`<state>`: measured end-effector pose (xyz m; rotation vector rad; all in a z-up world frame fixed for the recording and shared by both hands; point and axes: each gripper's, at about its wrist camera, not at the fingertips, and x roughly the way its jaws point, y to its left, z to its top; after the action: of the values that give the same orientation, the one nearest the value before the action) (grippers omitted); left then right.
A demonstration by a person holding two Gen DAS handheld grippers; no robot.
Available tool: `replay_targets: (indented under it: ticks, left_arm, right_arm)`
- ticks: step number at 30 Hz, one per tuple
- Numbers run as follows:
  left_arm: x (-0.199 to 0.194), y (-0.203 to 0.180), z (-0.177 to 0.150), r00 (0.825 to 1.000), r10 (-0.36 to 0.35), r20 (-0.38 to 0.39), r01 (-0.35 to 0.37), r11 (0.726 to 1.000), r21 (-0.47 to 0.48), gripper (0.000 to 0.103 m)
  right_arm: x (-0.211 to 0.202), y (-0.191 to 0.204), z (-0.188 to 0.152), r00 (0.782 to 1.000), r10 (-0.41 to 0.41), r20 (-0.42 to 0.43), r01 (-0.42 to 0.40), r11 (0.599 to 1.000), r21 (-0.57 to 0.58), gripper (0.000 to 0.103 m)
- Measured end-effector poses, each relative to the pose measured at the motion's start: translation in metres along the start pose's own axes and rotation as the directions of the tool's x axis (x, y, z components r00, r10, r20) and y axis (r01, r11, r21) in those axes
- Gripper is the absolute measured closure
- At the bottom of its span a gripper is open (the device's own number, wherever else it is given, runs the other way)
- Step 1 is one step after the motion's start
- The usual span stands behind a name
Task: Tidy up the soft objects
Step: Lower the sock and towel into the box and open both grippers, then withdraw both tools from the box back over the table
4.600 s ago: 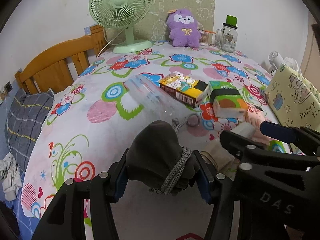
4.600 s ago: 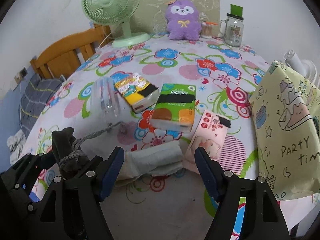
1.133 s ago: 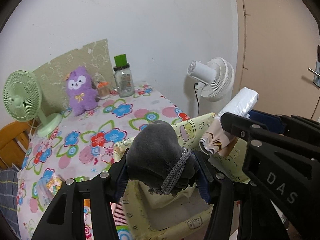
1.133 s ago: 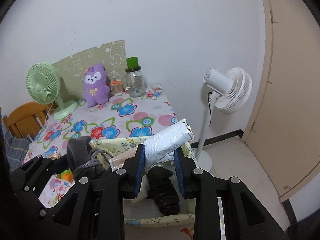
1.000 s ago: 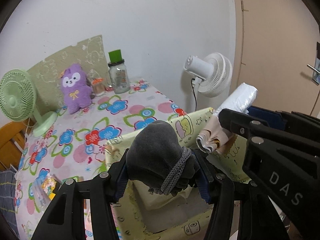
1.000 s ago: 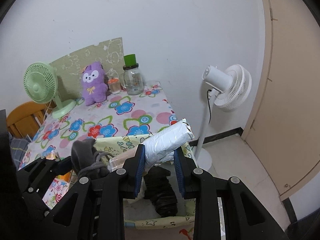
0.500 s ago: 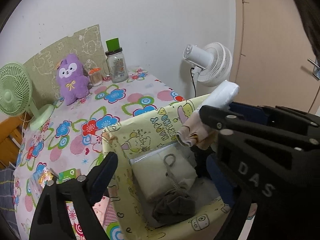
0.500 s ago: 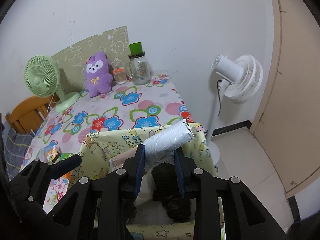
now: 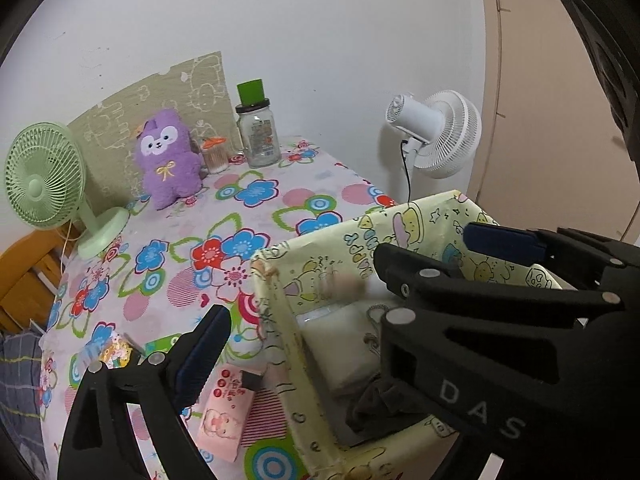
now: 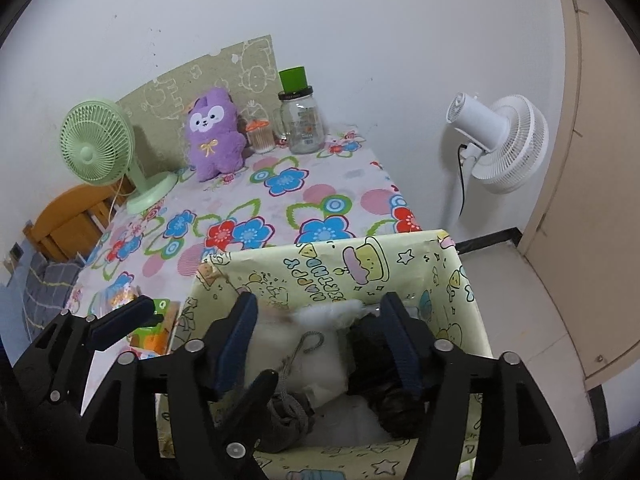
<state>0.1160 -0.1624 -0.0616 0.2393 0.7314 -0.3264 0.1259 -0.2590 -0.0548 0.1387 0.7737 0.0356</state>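
Right tongs (image 10: pixel 318 334) are spreading their jaws right now, hanging over the yellow cartoon-print bin (image 10: pixel 400 264), and nothing is pinched between the blue pads. The silvery-white soft pack (image 10: pixel 330 314), which half a second ago sat clamped in those jaws, is a pale blur just below them, inside the bin. Left tongs (image 9: pixel 340 344) are spread wide and also empty, still easing apart. The dark grey pouch (image 10: pixel 286 408) with its braided cord, squeezed in the left tongs a second ago, now lies crumpled on the bin's floor at the near left, the cord loop trailing over a pale folded cloth (image 10: pixel 320 364). A black bundle (image 10: pixel 384 364) fills the bin's right side.

From the left wrist view the right tongs' black frame covers most of the bin's right half. The falling pack is too smeared to read its shape. On the floral tabletop (image 9: pixel 256 216), left of the bin, a pink packet (image 9: pixel 224 412) lies near, and a purple plush (image 9: pixel 168 156) sits far back.
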Motion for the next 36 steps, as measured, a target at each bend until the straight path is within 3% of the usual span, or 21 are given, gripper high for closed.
replay_targets:
  ticks: [14, 36]
  left_arm:
    - [-0.036, 0.023, -0.009, 0.998, 0.029, 0.062, -0.026, 0.999, -0.034, 0.003]
    - [-0.093, 0.074, -0.046, 0.988, 0.094, 0.122, -0.080, 0.990, -0.118, 0.000]
  right_arm:
    - [-0.034, 0.033, -0.010, 0.996, -0.049, 0.077, 0.052, 0.998, -0.045, 0.017]
    - [-0.076, 0.104, -0.037, 0.986, -0.005, 0.166, 0.023, 0.994, -0.106, 0.005]
